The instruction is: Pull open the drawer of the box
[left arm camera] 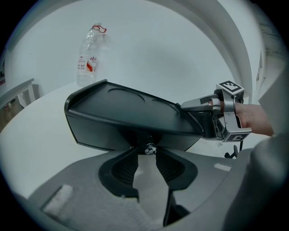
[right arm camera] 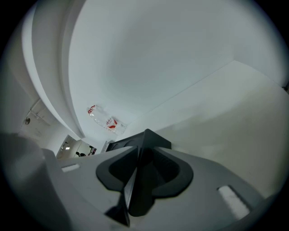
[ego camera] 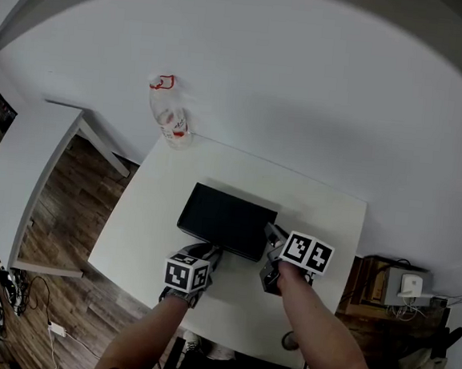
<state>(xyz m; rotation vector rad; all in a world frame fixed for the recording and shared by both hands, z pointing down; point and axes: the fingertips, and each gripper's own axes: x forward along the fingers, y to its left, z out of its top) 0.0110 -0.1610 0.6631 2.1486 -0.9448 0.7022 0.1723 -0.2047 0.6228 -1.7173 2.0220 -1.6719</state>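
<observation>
A flat black box (ego camera: 226, 219) lies on the white table (ego camera: 324, 220). A small metal knob (left arm camera: 150, 149) sticks out from the middle of its near face. My left gripper (left arm camera: 147, 157) stands right in front of that face, jaws open, the knob level with the fingertips (left arm camera: 126, 168) and table showing through the gap behind it. In the head view the left gripper (ego camera: 209, 255) is at the box's near edge. My right gripper (right arm camera: 141, 159) is shut on the box's near right corner (right arm camera: 145, 139); the left gripper view shows this right gripper (left arm camera: 201, 118) clamped there.
A clear plastic bottle (ego camera: 171, 120) with a red label stands at the table's far left corner. A white bench (ego camera: 23, 169) is on the wood floor to the left. A low brown stand with a white device (ego camera: 411, 285) sits to the right.
</observation>
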